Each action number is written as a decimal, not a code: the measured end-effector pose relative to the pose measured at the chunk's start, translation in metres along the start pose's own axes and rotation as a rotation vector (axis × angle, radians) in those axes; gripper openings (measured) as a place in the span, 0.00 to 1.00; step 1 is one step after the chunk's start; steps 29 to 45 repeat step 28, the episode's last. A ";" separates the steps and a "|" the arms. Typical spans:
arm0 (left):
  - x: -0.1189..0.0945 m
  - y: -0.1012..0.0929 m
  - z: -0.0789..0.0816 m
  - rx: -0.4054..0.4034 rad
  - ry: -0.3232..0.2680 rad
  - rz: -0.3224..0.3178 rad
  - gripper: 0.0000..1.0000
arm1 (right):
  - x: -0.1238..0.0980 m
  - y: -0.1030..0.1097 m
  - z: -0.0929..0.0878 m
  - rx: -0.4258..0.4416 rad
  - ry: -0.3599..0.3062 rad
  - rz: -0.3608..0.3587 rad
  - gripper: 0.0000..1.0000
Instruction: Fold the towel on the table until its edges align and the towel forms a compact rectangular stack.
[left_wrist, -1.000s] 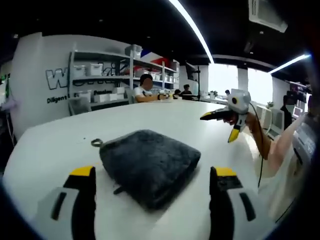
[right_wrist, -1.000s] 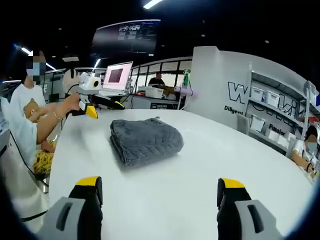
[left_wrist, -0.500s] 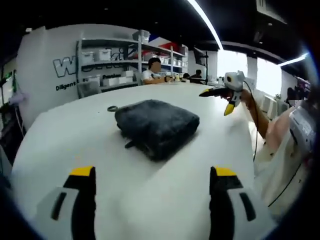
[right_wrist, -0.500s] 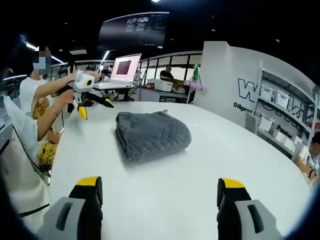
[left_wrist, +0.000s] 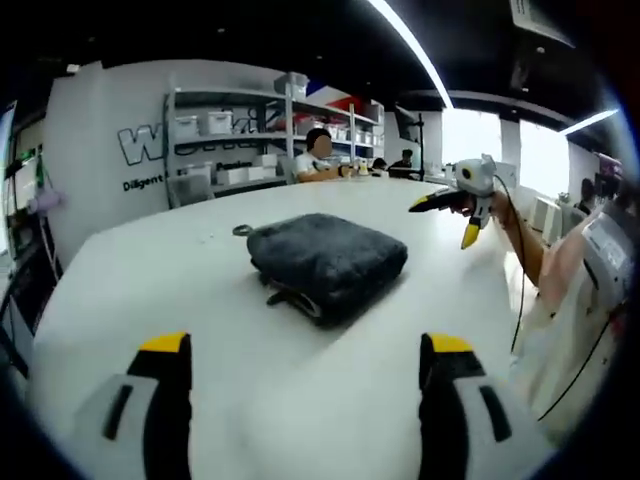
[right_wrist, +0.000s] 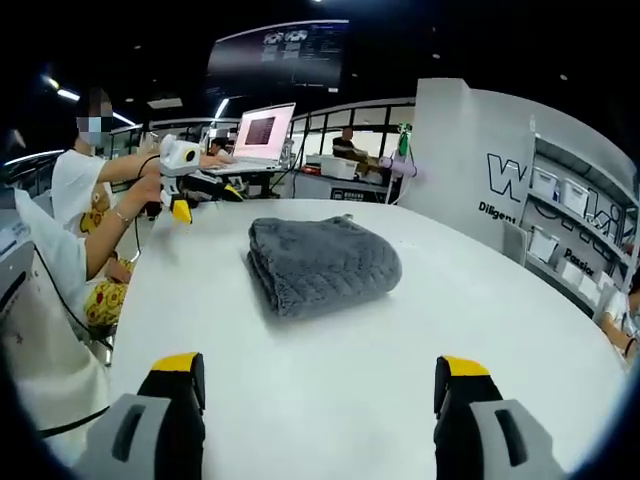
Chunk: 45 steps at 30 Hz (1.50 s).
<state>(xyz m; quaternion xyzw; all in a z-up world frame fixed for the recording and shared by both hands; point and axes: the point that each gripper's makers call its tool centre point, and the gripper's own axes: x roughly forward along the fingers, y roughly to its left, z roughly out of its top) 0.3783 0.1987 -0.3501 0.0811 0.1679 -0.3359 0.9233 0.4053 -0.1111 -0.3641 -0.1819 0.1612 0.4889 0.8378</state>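
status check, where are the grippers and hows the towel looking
Left gripper open, empty, short of the towel. Right gripper open, empty, also clear of it. Grey towel folded in a compact stack on the white table. Nothing in the way.

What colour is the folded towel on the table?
Dark grey towel; clearest in the right gripper view.

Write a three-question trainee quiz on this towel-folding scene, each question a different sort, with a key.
1. True or false: the left gripper is clamped on the grey towel.
2. The towel on the white table is: A) spread flat, B) folded into a compact stack, C) hanging off the edge.
3. Fill in: the right gripper stands ____, holding nothing.

Key: 1 false; 2 B; 3 open.
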 end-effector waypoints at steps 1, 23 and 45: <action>0.001 -0.001 0.000 0.001 0.000 -0.003 0.99 | 0.000 0.000 0.000 0.001 -0.001 -0.001 0.99; 0.002 -0.008 0.006 0.012 -0.009 -0.048 0.99 | -0.001 -0.002 0.006 0.001 -0.019 -0.018 0.99; 0.004 -0.007 0.004 0.012 -0.003 -0.044 0.99 | -0.002 -0.002 0.005 0.001 -0.013 -0.019 0.99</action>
